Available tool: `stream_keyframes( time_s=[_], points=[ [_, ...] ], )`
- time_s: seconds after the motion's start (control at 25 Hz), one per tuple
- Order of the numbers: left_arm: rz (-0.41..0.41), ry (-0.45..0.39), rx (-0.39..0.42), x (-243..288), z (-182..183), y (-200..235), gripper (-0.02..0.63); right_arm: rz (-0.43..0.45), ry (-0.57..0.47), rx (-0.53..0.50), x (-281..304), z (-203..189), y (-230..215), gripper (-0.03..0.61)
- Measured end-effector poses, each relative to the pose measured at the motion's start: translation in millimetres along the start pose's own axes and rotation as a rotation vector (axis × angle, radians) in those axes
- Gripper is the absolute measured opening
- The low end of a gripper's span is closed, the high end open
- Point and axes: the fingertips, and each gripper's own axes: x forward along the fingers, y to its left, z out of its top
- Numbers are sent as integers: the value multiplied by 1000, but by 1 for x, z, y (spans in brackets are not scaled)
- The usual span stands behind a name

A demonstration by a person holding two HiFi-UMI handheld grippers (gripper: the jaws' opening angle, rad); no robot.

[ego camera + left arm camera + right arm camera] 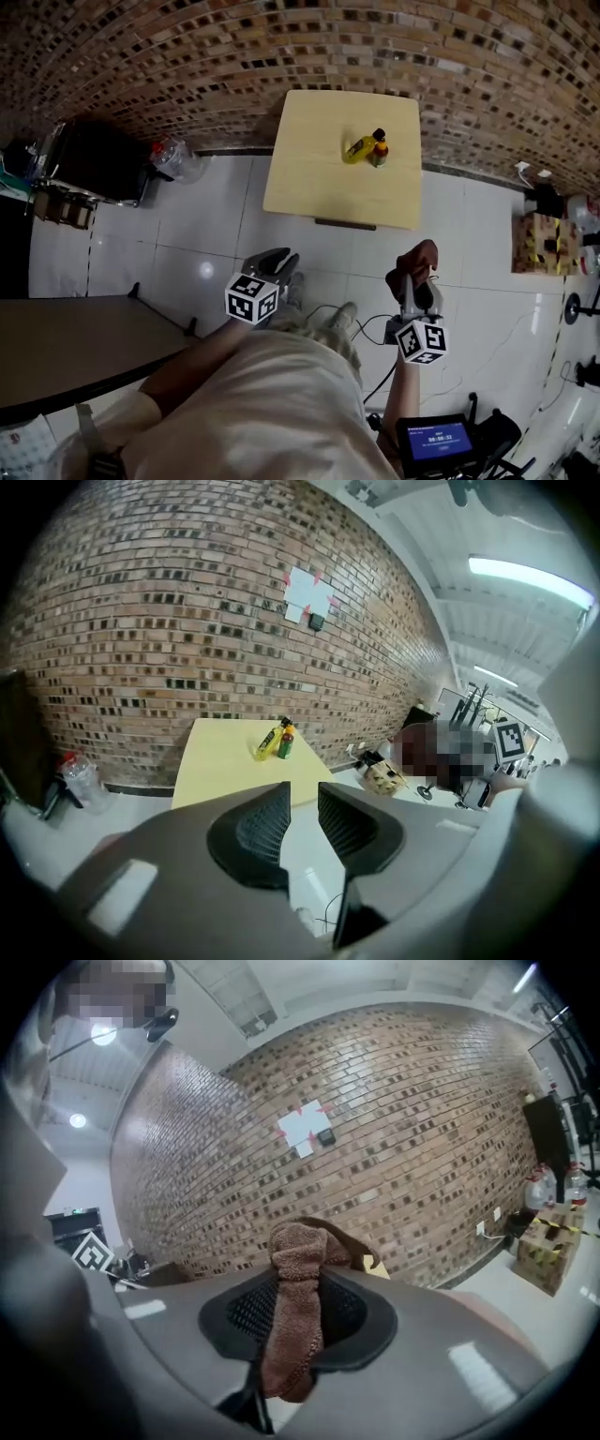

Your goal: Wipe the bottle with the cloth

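Ahead on table [319, 187], bottle [380, 148], left hand-held gripper [303, 806] pressed together, right hand-held gripper [298, 1312] pinching cloth [300, 1246]

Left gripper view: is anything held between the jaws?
No, the left gripper is empty: only floor shows through the narrow slit between its jaws.

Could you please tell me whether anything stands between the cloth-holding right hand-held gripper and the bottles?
Nothing visible does: only tiled floor lies between the right hand-held gripper, shut on the brown cloth, and the table bearing the bottles.
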Motion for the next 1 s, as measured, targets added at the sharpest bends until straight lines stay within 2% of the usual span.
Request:
stream_keyframes(
  time_s=[0.12,0.32,0.48,0.6,1.0],
  points=[
    [-5,-17,-16,-3,0,3,112,16,-14,-38,4,13,15,91],
    [-19,-76,-18,-6,21,22,110,-19,-20,-150,1,32,41,80],
    [-38,-121,-54,-12,36,41,110,-17,-36,-174,7,41,62,77],
    [-57,-108,-78,-18,32,52,110,-23,-46,-172,9,45,76,77],
    [-137,-66,-59,-12,26,64,109,-65,-60,-165,11,44,98,75]
  ],
)
